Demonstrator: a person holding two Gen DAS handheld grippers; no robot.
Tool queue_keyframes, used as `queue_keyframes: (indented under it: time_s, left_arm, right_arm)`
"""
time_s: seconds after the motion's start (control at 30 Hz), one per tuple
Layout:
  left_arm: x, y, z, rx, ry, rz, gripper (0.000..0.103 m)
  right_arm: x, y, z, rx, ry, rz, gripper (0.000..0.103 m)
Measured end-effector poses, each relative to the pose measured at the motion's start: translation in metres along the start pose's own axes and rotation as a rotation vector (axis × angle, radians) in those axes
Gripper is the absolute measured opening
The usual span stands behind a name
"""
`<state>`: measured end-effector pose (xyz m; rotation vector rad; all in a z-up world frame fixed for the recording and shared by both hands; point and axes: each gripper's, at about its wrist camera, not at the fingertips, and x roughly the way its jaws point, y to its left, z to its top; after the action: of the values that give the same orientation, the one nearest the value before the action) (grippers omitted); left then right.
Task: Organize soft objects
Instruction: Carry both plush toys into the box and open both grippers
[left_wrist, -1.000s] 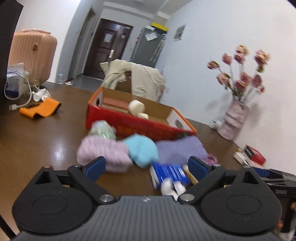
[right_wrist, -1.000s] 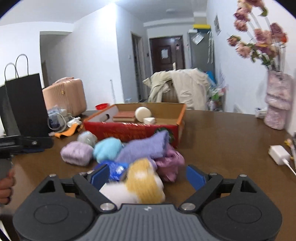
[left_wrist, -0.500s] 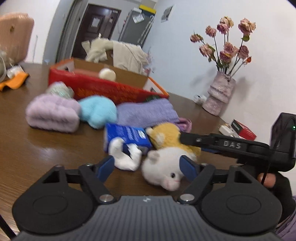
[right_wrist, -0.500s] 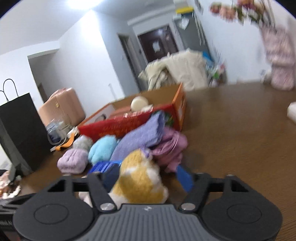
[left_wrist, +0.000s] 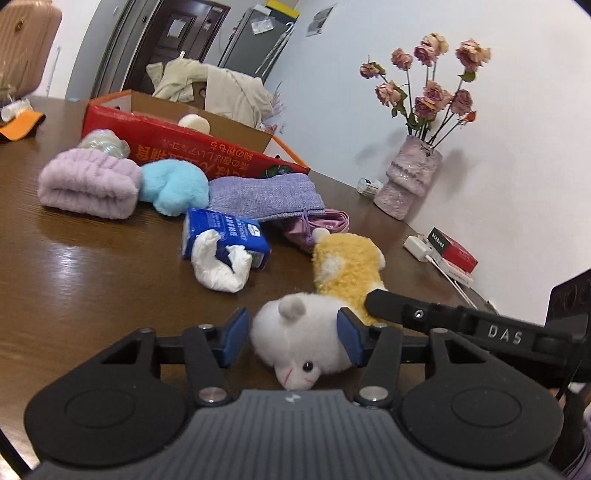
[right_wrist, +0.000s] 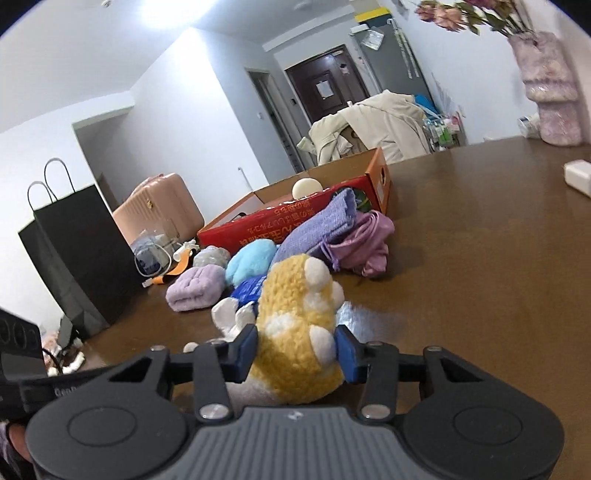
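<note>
A yellow-and-white plush hamster lies on the brown table. My left gripper has its jaws on either side of the white head, touching or nearly so. My right gripper is shut on the toy's yellow body; one of its fingers shows in the left wrist view. Behind lie a blue tissue pack, a blue plush, a rolled lilac towel, a purple cloth and a pink pouch. A red cardboard box holds a cream ball.
A vase of dried roses, a white charger and a red packet stand along the wall side. A black paper bag and a pink suitcase are at the table's left. A chair with a beige coat is behind the box.
Both grippers have moved in on the plush hamster. The right jaws have narrowed onto its yellow body and the left jaws now flank its white head.
</note>
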<state>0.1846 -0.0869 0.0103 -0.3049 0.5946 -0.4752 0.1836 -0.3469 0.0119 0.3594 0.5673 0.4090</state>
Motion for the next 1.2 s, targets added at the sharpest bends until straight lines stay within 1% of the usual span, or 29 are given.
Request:
queue_keyframes:
  time_s: [0.07,0.1,0.13,0.23,0.3,0.4,0.47,0.53,0.63,0.73,0.83,0.93,1.03,1.1,1.17,1.2]
  left_arm:
    - [-0.006,0.001,-0.002,-0.004,-0.001,-0.015,0.053]
    - [-0.006,0.001,-0.003,-0.006,-0.005,-0.02,0.051]
    - [-0.005,0.002,-0.002,-0.009,-0.001,-0.021,0.046]
    - [-0.005,0.004,0.0,-0.032,-0.002,-0.016,0.042]
    - [-0.008,0.005,0.001,-0.032,-0.026,-0.003,0.041]
    - [-0.015,0.005,0.013,-0.037,-0.056,-0.009,0.041]
    - [-0.018,0.004,0.029,-0.038,-0.079,-0.02,0.041]
    - [-0.018,0.002,0.052,-0.042,-0.098,-0.035,0.041]
    - [-0.01,0.004,0.101,-0.031,-0.132,-0.06,0.041]
    - [0.017,0.012,0.157,-0.017,-0.12,-0.066,0.041]
    - [0.063,0.026,0.207,-0.008,-0.067,-0.052,0.041]
    - [0.113,0.043,0.239,-0.048,-0.009,-0.039,0.041]
    - [0.159,0.06,0.251,-0.082,0.04,-0.027,0.041]
    - [0.187,0.072,0.249,-0.094,0.082,-0.017,0.041]
    - [0.206,0.081,0.244,-0.1,0.114,-0.004,0.04]
    - [0.213,0.086,0.241,-0.101,0.128,-0.009,0.04]
  right_arm:
    - [-0.004,0.003,-0.003,-0.003,0.003,0.006,0.043]
    - [-0.005,0.003,-0.004,0.005,0.0,0.006,0.043]
    - [-0.004,0.004,-0.005,0.011,-0.002,0.006,0.042]
    - [-0.002,0.006,-0.003,0.019,-0.002,-0.002,0.041]
    - [-0.001,0.012,-0.002,0.002,0.003,-0.008,0.041]
    - [-0.003,0.022,0.007,-0.008,-0.005,-0.004,0.041]
    - [-0.005,0.03,0.019,-0.021,-0.021,-0.002,0.041]
    - [-0.005,0.037,0.038,-0.042,-0.043,-0.002,0.041]
    - [0.001,0.047,0.08,-0.075,-0.095,0.002,0.041]
    - [0.025,0.049,0.128,-0.076,-0.117,-0.003,0.041]
    - [0.067,0.036,0.172,-0.011,-0.092,-0.021,0.041]
    - [0.11,0.014,0.199,0.058,-0.062,-0.046,0.041]
    - [0.155,-0.008,0.214,0.102,-0.034,-0.094,0.041]
    - [0.18,-0.02,0.215,0.106,-0.014,-0.137,0.042]
    - [0.203,-0.032,0.211,0.117,0.017,-0.172,0.042]
    - [0.212,-0.035,0.208,0.11,0.031,-0.19,0.042]
